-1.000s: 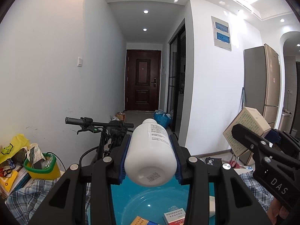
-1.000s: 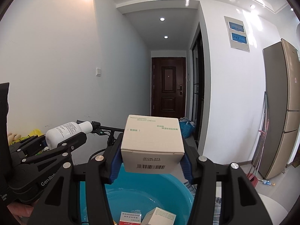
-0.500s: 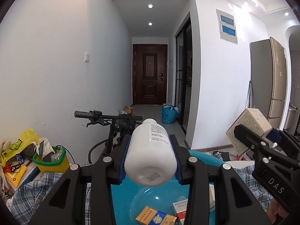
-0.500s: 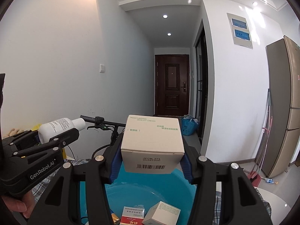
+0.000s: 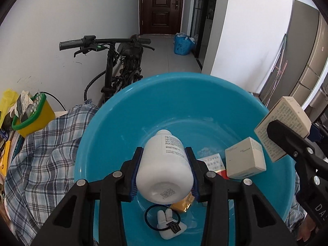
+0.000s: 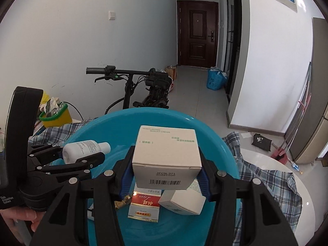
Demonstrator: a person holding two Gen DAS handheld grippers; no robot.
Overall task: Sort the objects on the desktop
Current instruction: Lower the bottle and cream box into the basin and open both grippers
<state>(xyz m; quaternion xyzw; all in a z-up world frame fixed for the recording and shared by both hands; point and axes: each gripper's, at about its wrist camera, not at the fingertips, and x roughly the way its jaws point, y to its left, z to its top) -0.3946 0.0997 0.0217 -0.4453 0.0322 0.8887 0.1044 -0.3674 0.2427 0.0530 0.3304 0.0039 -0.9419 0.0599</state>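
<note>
Both loads poised over the blue basin

My left hand-held gripper (image 5: 164, 169) pinches the white bottle (image 5: 165, 168); my right hand-held gripper (image 6: 166, 173) pinches the cream box (image 6: 167, 160), both above the blue basin (image 5: 123, 110) on the checked cloth (image 5: 45, 149). I'd lower each near the floor before releasing, aiming for bare blue, clear of the small white box (image 5: 244, 157), red packet (image 6: 145, 202) and hair tie (image 5: 162, 217).
</note>
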